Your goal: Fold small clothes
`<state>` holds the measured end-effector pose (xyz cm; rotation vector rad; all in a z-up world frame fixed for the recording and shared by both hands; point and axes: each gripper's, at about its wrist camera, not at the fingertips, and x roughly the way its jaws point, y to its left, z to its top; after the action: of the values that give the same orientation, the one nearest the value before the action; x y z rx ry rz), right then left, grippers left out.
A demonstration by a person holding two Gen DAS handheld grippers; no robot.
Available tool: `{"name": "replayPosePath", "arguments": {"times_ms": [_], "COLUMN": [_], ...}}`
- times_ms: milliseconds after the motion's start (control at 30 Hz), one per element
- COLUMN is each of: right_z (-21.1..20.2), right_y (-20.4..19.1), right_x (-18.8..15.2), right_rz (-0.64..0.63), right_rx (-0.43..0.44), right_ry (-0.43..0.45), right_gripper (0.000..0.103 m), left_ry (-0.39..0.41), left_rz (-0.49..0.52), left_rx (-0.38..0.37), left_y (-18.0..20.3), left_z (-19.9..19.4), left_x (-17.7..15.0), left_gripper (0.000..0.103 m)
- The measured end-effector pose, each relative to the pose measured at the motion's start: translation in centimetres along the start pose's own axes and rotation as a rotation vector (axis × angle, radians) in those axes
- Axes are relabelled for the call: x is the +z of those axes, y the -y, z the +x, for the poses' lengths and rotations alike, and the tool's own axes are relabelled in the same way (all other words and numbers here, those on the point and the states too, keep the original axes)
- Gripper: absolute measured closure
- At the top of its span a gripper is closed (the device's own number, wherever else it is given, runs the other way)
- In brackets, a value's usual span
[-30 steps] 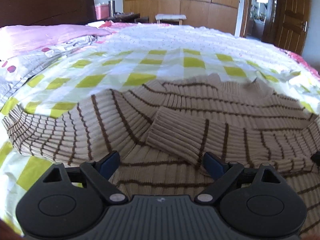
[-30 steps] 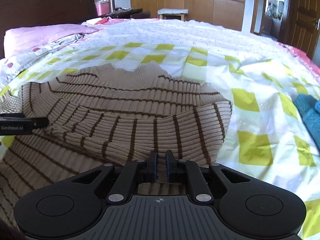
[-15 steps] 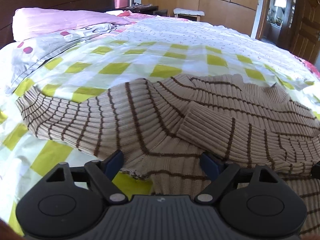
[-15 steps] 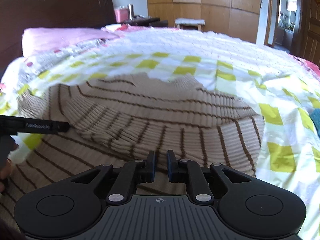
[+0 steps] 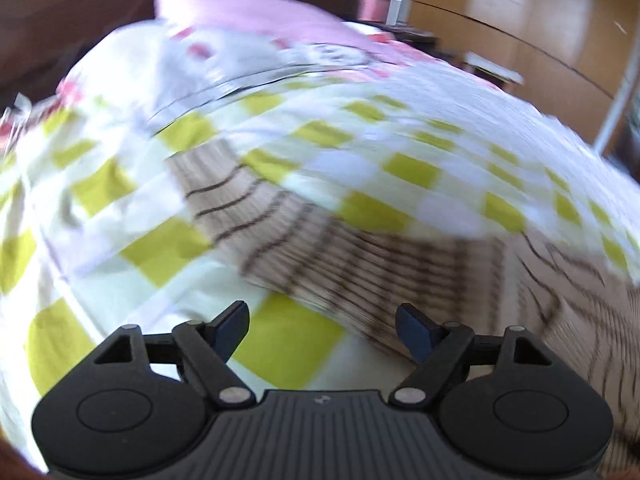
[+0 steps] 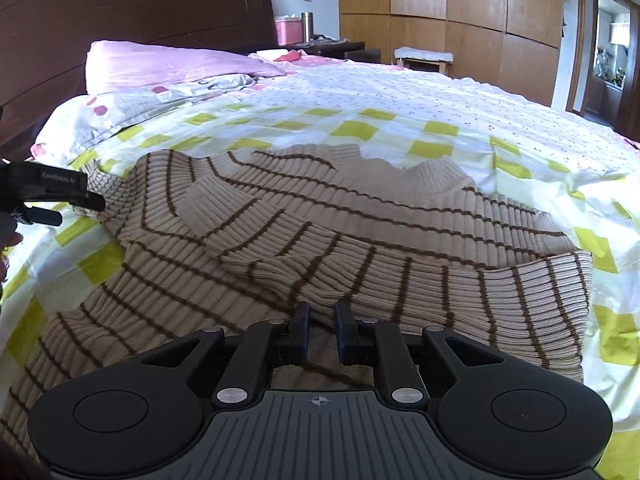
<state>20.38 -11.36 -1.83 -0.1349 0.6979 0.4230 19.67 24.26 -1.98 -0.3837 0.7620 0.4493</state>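
Here, in the left wrist view, the left gripper hangs over the checked bedspread with its jaws standing wide and nothing between them; they have just been closing a little. The picture is blurred, but the striped sweater lies just ahead, one sleeve reaching out across the spread toward the pillow.

In the right wrist view, the right gripper sits low at the near side of the sweater, its jaws nearly together. Whether they pinch the knit cannot be told. The other sleeve is already folded across the body. The left gripper shows at the left edge, close by the outstretched sleeve.

Likely the second sleeve fold is in hand: the left jaws need to take that sleeve and carry it inward over the body
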Motion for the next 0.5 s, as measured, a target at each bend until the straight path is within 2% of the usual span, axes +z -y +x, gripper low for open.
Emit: {"name": "replayPosePath", "arguments": {"times_ms": [167, 300, 400, 500], "right_z": [0.4, 1.0, 1.2, 1.4], "right_y": [-0.8, -1.7, -1.8, -1.7], "right_x": [0.5, 0.9, 0.9, 1.0], "right_rz": [0.007, 0.002, 0.006, 0.017], "right_rx": [0.029, 0.046, 0.054, 0.058], "right_ry": [0.015, 0.019, 0.019, 0.018], "right_gripper": [0.087, 0.087, 0.087, 0.087], "left_ry": [0.027, 0.023, 0.003, 0.013], "left_rz": [-0.071, -0.137, -0.202, -0.253], "left_rx": [0.036, 0.033, 0.007, -0.033], "left_y": [-2.4, -4.0, -5.2, -6.0], "left_z": [1.0, 2.6, 3.7, 3.9], "left_x": [1.6, 2.9, 3.2, 3.4], "left_gripper": [0.022, 0.033, 0.041, 0.042]}}
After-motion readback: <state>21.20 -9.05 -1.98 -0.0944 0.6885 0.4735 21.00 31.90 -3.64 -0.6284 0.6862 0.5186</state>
